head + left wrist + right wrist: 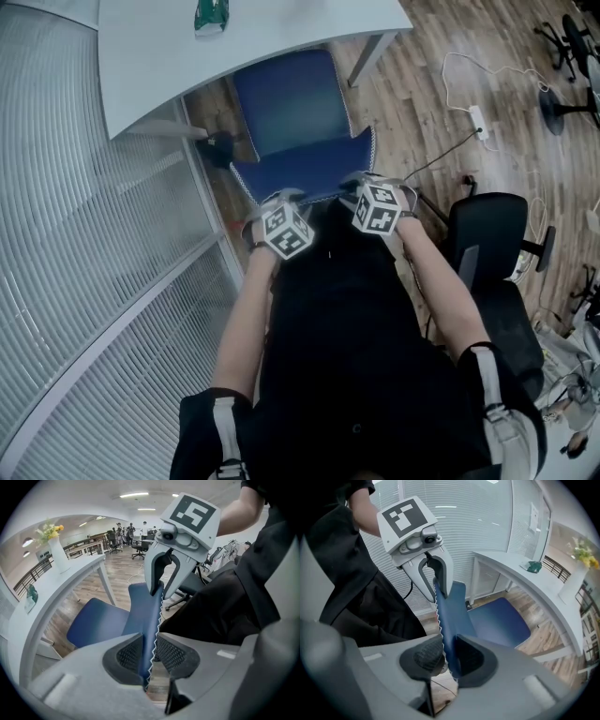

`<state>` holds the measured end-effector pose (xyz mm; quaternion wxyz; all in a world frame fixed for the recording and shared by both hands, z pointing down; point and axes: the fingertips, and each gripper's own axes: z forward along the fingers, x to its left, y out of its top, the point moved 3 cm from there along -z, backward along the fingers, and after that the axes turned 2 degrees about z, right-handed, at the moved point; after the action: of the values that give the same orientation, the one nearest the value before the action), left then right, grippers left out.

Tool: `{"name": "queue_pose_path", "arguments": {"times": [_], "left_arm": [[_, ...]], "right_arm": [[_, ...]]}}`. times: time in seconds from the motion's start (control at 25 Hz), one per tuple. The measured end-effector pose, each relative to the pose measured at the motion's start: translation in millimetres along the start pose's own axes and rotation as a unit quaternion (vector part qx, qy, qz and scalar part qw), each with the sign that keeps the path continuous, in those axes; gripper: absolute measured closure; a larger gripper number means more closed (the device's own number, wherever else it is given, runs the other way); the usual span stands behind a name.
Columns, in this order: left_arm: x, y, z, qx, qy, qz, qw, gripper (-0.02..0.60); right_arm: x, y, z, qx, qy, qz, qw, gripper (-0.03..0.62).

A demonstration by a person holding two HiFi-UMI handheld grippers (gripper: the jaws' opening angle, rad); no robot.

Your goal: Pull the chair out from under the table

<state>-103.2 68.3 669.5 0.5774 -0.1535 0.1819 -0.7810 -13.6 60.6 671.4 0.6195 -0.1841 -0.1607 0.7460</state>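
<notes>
Head view: a blue chair [298,112] stands with the far end of its seat under the white table [141,56]. The left gripper [284,197] and the right gripper [368,180] are side by side, each clamped on the near top edge of its backrest [147,616].

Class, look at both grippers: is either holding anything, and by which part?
Both hold the blue chair. The left gripper and the right gripper each clamp the top edge of its backrest, side by side.
</notes>
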Motion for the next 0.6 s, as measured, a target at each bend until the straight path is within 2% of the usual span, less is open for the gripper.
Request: {"name": "queue_pose_path", "arguments": {"times": [0.6], "left_arm": [[-41.1,18.8,-2.3,0.007,0.008,-0.005,0.9999,0.487]], "right_arm": [[28.0,-22.3,-22.8,0.002,0.016,-0.010,1.000,0.496]]}}
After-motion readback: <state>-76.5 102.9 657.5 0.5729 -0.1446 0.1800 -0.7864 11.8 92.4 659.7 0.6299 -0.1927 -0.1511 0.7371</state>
